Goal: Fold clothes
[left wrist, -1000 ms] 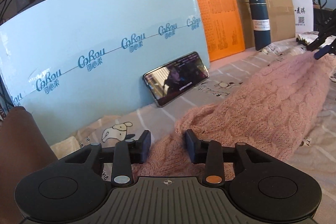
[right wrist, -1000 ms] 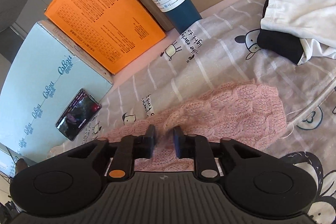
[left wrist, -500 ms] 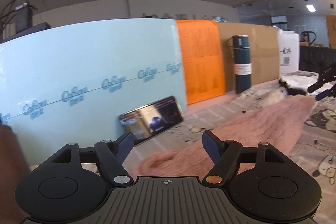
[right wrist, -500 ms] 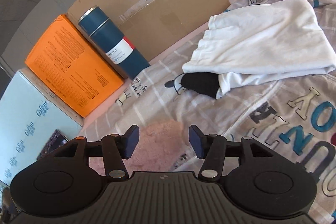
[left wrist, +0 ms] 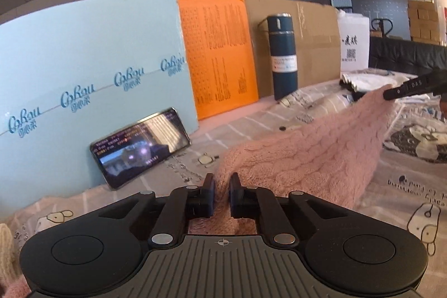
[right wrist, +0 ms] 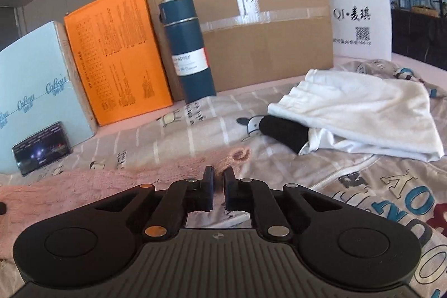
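- Left gripper [left wrist: 222, 185]: jaws clenched on a bunched edge of the pink cable-knit sweater [left wrist: 307, 155]; knit fills the narrow gap between the pads.
- Right gripper [right wrist: 218, 180]: jaws drawn nearly together at the sweater's far end; in the left wrist view its dark fingers [left wrist: 402, 90] pinch the raised pink corner, so it reads as gripping the fabric.
- The sweater spans between the two grippers, its middle sagging onto the cartoon-print sheet [left wrist: 405, 186]; in the right wrist view a loose pink loop [right wrist: 240, 154] lies just ahead of the fingers.
- Judged step: both ends held, ready to carry one half over the other.
- To do it well: keep both grips firm, since open knit slips and stretches; hold the two ends level so the held edge stays straight; lay the fold down onto a bare part of the sheet.
- Keep clear of the white garment [right wrist: 363, 113] near the right gripper, the blue flask [right wrist: 187, 52] standing at the back, and the phone [left wrist: 141, 145] leaning on the light-blue box [left wrist: 83, 60].
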`<state>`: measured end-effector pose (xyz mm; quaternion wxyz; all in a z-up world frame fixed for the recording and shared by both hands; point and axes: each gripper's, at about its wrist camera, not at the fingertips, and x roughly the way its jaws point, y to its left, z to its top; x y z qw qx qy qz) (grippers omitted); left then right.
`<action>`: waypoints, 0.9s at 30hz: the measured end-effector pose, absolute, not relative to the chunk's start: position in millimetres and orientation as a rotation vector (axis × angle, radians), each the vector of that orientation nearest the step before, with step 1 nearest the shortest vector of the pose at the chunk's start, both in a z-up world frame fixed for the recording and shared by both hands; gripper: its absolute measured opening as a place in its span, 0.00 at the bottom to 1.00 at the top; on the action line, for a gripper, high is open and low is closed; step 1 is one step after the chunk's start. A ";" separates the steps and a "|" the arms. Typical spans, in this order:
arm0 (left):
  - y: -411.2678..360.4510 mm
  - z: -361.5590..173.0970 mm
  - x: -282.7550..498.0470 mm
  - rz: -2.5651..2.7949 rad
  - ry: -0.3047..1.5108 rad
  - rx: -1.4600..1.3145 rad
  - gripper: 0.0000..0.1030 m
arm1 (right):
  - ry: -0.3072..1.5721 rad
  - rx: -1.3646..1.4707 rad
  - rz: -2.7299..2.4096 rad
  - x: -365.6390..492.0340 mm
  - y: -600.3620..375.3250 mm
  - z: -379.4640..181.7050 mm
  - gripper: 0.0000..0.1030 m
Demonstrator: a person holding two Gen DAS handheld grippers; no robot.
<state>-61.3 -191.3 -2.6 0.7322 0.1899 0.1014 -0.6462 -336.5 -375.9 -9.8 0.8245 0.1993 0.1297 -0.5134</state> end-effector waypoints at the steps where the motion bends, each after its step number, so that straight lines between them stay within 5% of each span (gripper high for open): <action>1: -192.5 0.5 -60.4 -1.406 0.208 0.409 0.08 | 0.253 0.401 -1.092 -334.7 -373.9 -5.9 0.06; 6: -215.1 3.0 -48.4 -1.345 0.233 0.395 0.09 | 0.174 0.343 -1.100 -322.3 -375.4 11.6 0.05; 12: -244.4 -21.8 -37.9 -1.304 0.336 0.480 0.20 | 0.313 0.491 -1.140 -316.9 -405.5 -13.2 0.06; 15: -239.6 -20.5 -34.3 -1.286 0.328 0.442 0.39 | 0.304 0.563 -1.153 -323.5 -412.9 -26.4 0.10; 17: -228.5 -12.3 -27.7 -1.260 0.324 0.358 0.74 | 0.266 0.609 -1.166 -330.7 -414.2 -29.2 0.25; 23: -171.8 20.7 -20.1 -1.187 0.348 0.182 0.87 | 0.143 0.745 -1.168 -361.3 -405.3 -24.2 0.48; 27: -130.4 19.4 -30.4 -1.157 0.388 0.155 0.89 | 0.129 0.819 -1.105 -373.6 -396.4 -25.2 0.51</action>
